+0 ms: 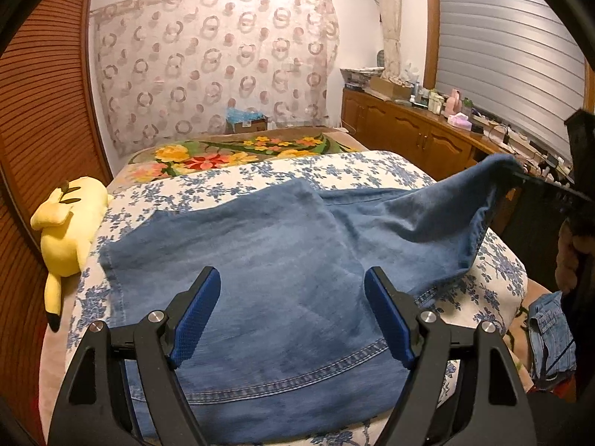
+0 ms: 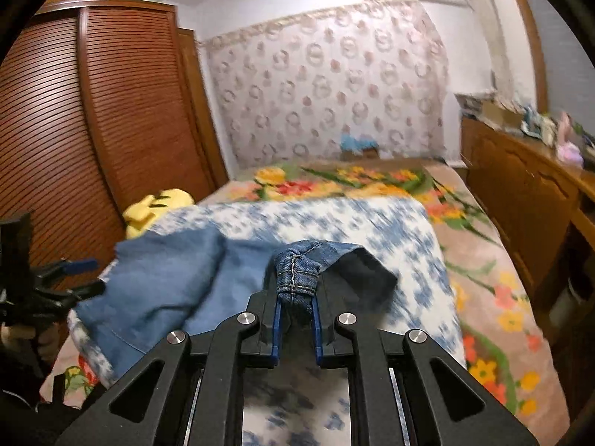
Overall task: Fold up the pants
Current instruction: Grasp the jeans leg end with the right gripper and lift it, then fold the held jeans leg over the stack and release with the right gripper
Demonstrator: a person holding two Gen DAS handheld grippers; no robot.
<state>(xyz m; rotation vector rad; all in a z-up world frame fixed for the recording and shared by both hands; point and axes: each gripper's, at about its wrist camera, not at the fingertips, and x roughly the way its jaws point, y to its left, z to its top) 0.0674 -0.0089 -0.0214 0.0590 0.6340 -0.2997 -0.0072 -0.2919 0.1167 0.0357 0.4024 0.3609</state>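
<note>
Blue denim pants lie spread on the blue-flowered white sheet of the bed. My left gripper is open, its blue pads above the near part of the pants, holding nothing. My right gripper is shut on a stitched hem edge of the pants and holds it lifted above the sheet. In the left wrist view the lifted part of the pants rises to the right gripper at the right edge. The left gripper shows at the left of the right wrist view.
A yellow plush toy lies at the bed's left edge by a slatted wooden wardrobe. A floral blanket covers the far bed. A cluttered wooden counter runs along the right. Another denim piece hangs at lower right.
</note>
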